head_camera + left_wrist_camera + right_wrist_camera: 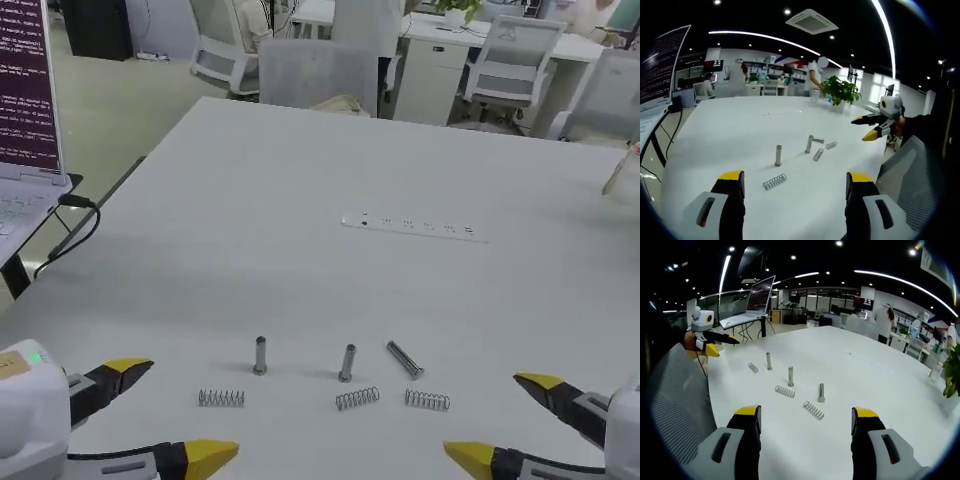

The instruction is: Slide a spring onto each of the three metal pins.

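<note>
Steel pins: your left pin [260, 355] and middle pin [347, 362] stand upright on the white table [300, 200], and the right pin [404, 360] lies on its side. Just in front of them, flat in a row, are the left spring [221, 398], middle spring [357, 398] and right spring [427, 400], none on a pin yet. Your left gripper [170, 412] and right gripper [500, 420] hover near you, jaws spread wide, holding nothing.

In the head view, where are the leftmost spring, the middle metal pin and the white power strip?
leftmost spring [221, 398], head view, on the middle coils.
middle metal pin [347, 361], head view, halfway up its shaft.
white power strip [415, 226], head view, centre of its top face.
</note>
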A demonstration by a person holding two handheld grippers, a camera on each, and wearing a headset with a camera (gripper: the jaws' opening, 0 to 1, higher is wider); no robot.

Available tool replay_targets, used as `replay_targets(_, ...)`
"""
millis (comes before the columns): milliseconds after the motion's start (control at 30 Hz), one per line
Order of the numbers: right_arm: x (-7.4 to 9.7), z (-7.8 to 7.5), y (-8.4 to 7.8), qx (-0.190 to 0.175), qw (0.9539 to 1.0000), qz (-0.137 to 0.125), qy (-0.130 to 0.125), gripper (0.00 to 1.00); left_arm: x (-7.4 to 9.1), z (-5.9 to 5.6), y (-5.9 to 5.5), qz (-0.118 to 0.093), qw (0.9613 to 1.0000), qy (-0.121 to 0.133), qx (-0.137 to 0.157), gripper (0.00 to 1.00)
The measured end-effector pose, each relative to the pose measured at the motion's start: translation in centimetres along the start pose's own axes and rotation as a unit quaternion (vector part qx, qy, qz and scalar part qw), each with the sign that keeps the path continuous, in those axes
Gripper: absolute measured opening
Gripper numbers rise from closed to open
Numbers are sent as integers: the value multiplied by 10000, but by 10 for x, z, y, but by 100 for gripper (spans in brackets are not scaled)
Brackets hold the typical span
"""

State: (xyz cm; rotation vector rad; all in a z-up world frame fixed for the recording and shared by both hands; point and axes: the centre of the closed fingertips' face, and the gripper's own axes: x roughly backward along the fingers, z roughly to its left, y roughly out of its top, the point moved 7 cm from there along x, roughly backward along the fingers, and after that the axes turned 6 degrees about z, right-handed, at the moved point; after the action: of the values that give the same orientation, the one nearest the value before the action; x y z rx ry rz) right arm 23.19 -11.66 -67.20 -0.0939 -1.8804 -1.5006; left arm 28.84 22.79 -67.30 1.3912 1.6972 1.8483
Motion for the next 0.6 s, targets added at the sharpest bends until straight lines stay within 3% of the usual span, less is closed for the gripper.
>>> replay_targets(133, 3, -1, -2, -20, 10000, 23, -40, 72, -8, 0, 2, 76, 9999, -86, -36, 80)
replay_targets(600, 1, 0, -6, -68, 10000, 58, -7, 72, -6, -3, 4, 62, 9999, -90, -94, 80)
